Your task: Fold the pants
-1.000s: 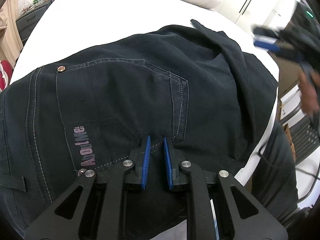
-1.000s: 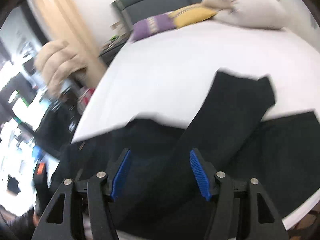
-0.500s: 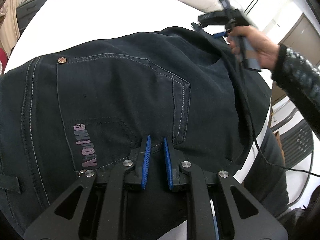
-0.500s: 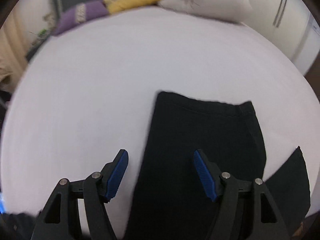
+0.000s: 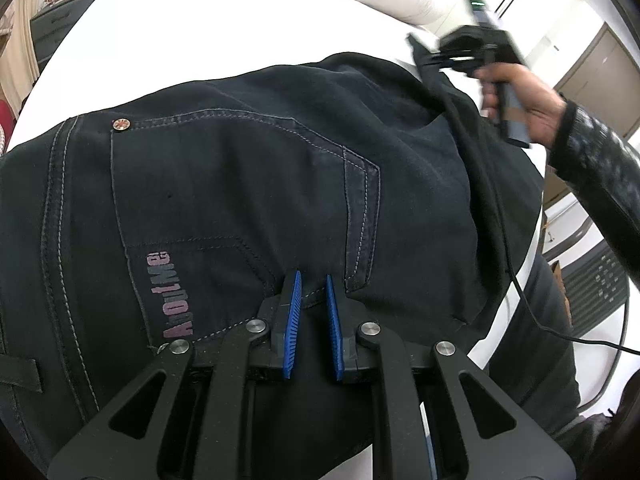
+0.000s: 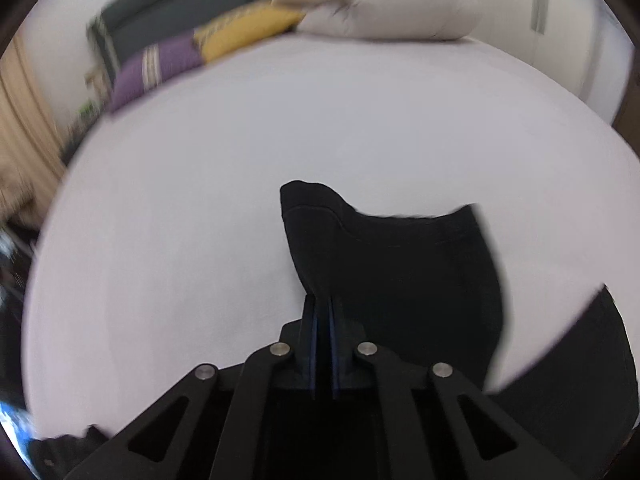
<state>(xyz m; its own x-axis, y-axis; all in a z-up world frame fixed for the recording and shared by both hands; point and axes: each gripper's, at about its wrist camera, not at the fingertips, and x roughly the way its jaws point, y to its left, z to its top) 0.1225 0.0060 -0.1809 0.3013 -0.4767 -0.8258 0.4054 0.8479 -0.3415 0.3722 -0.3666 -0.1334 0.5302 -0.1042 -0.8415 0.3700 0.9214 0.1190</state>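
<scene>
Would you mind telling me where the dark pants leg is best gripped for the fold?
Grip the pants leg at its hem corner, coming in from the near left edge. There the cloth is a thin free edge raised off the bed, and the right gripper is shut on it there.

Looking at dark matt denim on the pants (image 5: 248, 184), woven and slightly rough, showing pale contrast stitching, one shiny metal rivet (image 5: 121, 124) and a flat printed logo (image 5: 176, 294). Gripping it with the left gripper (image 5: 313, 292): matt black plastic linkage, bright metal pins, ribbed blue rubbery pads (image 5: 294, 300). Pinching the hem with the right gripper (image 6: 322, 312), same finish. Lying under it all, a smooth matt white sheet (image 6: 208, 216); soft cloth pillows (image 6: 372, 4) sitting behind, blurred.
</scene>
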